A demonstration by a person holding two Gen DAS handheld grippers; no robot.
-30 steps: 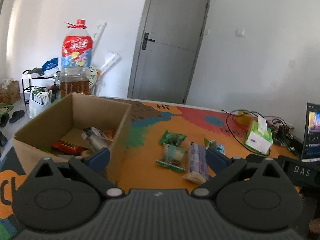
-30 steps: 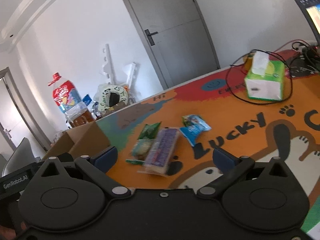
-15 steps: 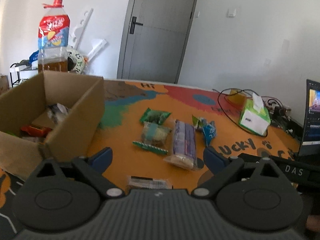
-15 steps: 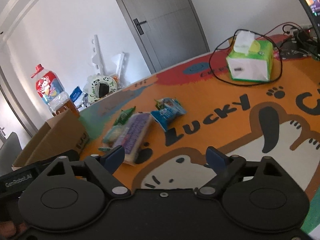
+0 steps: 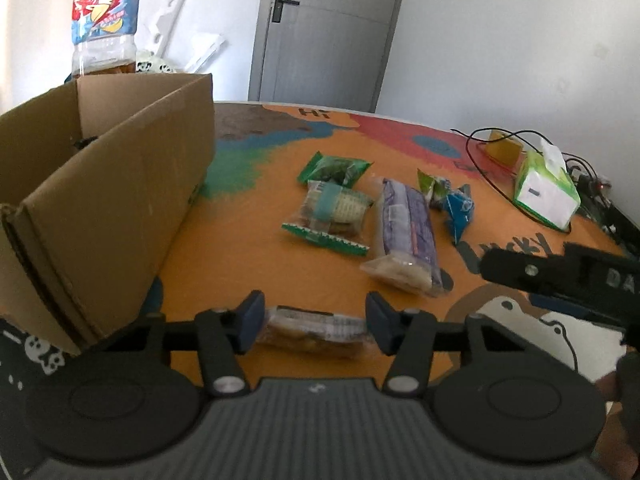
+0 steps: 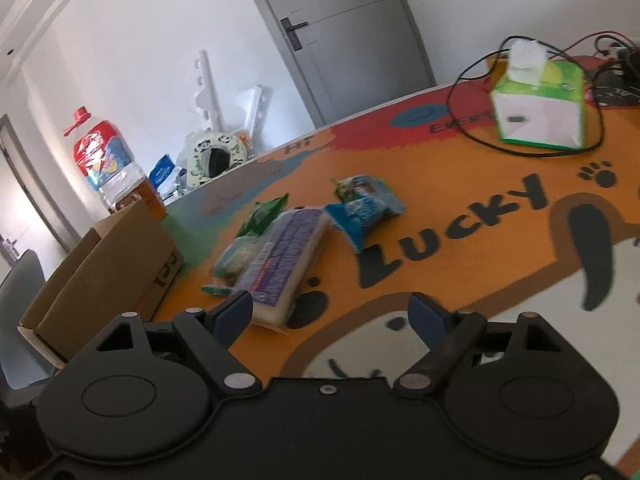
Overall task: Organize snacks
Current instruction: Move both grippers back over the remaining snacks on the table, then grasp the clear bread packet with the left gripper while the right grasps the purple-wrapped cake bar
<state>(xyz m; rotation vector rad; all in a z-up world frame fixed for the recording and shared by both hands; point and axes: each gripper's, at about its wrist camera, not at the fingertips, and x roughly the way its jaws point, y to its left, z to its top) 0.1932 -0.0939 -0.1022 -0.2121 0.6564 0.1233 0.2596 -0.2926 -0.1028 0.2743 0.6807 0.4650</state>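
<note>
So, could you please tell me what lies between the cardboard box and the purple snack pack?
In the left wrist view, two green-trimmed snack packets lie between the cardboard box and the purple snack pack; otherwise bare orange mat.

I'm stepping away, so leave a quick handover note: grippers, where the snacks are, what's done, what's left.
Left gripper: jaws have just been closing around a clear-wrapped brown snack packet; grip not confirmed.
Right gripper: open, empty, beside the purple-wrapped cracker pack.
Brown cardboard box: on the left, contents hidden.
Left on the orange mat: green packet, clear green-edged cookie pack, blue packet.
</note>
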